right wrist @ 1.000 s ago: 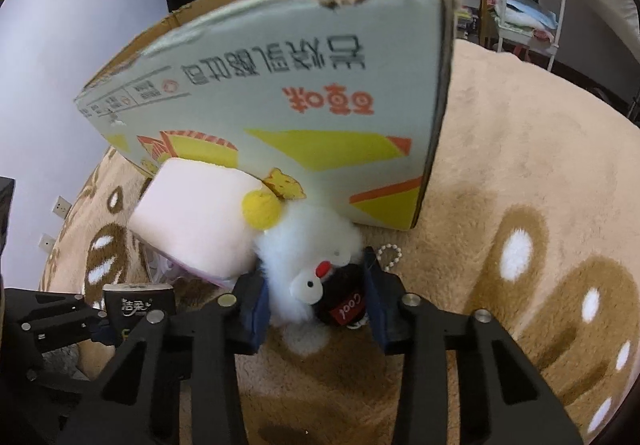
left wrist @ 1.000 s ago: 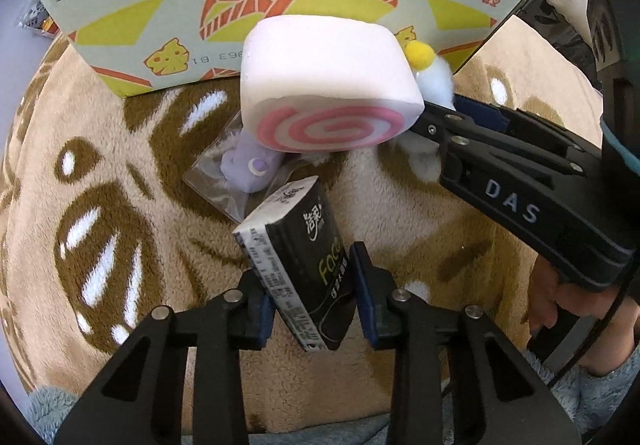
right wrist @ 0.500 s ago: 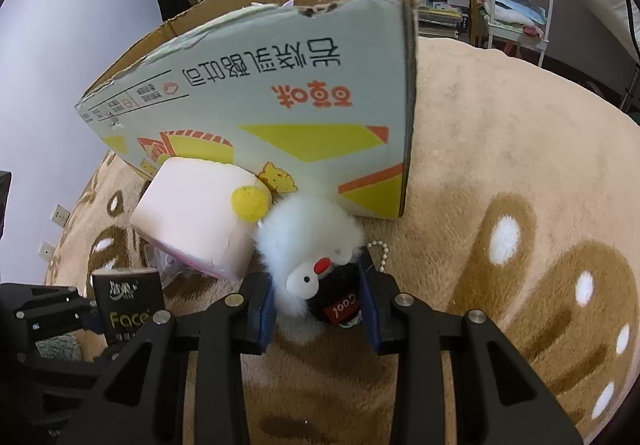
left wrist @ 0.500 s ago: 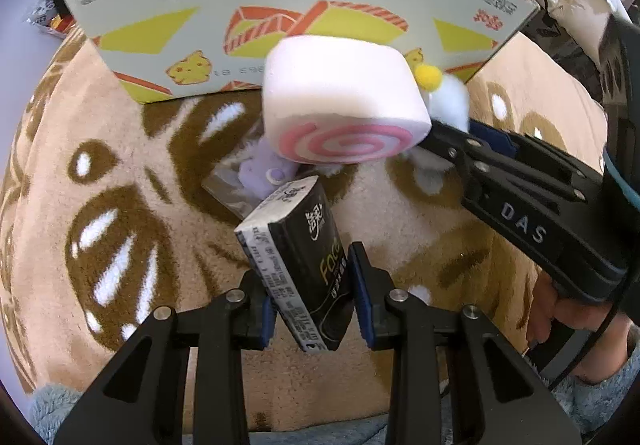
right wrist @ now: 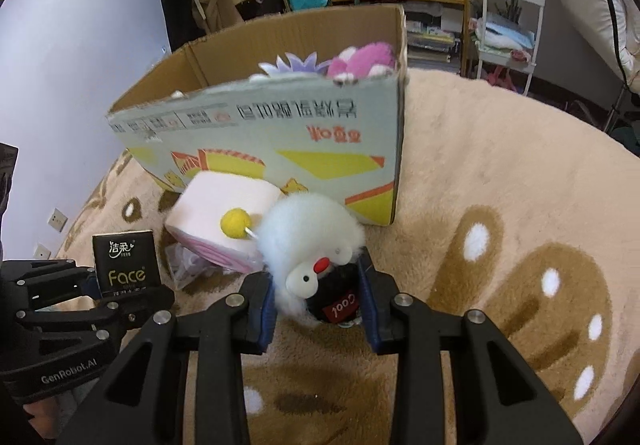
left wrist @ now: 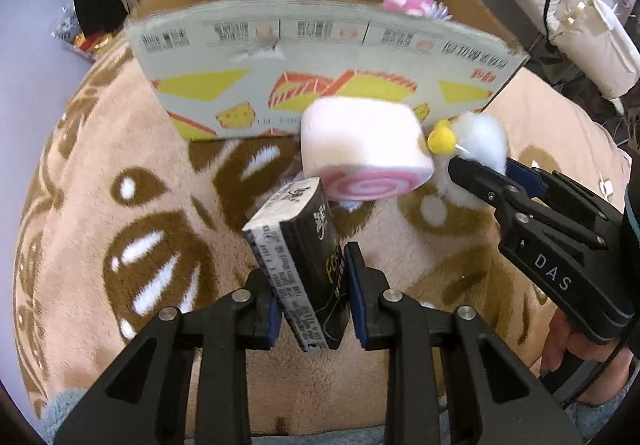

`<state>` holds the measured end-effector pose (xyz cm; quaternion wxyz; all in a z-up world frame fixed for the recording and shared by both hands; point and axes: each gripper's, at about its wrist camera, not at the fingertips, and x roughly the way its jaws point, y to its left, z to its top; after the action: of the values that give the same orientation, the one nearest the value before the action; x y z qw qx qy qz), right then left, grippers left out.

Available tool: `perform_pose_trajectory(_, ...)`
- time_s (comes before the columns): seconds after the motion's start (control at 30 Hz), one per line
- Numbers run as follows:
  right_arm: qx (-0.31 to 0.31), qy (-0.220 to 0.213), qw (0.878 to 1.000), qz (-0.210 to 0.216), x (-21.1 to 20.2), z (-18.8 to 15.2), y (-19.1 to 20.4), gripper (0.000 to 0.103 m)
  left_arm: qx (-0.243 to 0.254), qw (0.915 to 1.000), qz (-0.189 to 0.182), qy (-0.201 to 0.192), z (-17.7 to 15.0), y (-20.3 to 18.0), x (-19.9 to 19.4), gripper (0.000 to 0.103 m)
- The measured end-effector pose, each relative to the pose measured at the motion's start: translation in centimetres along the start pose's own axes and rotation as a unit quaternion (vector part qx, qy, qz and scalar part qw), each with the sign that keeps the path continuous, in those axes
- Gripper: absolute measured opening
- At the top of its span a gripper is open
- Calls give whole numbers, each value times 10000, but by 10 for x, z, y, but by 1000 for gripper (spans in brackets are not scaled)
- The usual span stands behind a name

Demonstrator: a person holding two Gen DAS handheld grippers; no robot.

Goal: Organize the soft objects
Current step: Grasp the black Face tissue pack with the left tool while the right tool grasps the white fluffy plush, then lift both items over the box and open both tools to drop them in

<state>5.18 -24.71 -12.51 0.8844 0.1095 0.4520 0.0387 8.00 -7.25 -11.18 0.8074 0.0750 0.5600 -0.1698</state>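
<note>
A tan plush rug (left wrist: 100,245) with brown and white markings was seen underfoot, and an open cardboard box (left wrist: 320,57) printed with yellow and orange shapes stood on it at the far side of both views. Inside the box, a pink plush toy (right wrist: 362,59) and a lilac spiky-edged item (right wrist: 294,67) were visible above the near wall, towards its right corner. In the left wrist view, the left gripper (left wrist: 312,303) was shown with its jaws closing on a black tissue pack (left wrist: 302,265), which was pinched between the blue pads and tilted, its upper end leaning left and away, raised above the rug. The pack's front, lettered "Face", was shown facing the right wrist camera at the lower left (right wrist: 126,263). In the right wrist view, the right gripper (right wrist: 318,311) was seen clamped narrowly on a white fluffy plush toy (right wrist: 310,241), its black lower part labelled "Cool" caught between the pads, with a white face and red nose turned to the camera. A yellow pom-pom (right wrist: 236,223) was seen on a thin stalk at the toy's left. A pink-and-white swirl roll cushion (left wrist: 360,149) was seen just in front of the box's near wall, touching the fluffy toy's left side; whether it rested on the rug could not be told. A clear plastic bag (right wrist: 186,267) was partly seen beneath it. A person's hand (left wrist: 576,361) was seen on the right gripper's handle.
</note>
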Motion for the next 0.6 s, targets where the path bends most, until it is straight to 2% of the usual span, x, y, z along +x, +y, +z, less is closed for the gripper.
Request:
perform_pose_trajectory(0.2, 11, -325, 9994, -89, -26, 3, 5, 36, -14, 9984, 215, -524, 2, -3, -24, 26)
perform_pose_trajectory(0.33, -55, -604, 9979, -208, -48, 5, 9, 36, 32, 9961, 165, -871, 0, -8, -39, 24)
perform_pose_trajectory(0.37, -66, -649, 9976, -220, -51, 6, 10, 36, 78, 9954, 173, -935, -1, -14, -42, 21)
perform_pose_trajectory(0.6, -253, -917, 9950, -310, -69, 9, 17, 36, 165, 9926, 157, -1189, -3, -26, -54, 21)
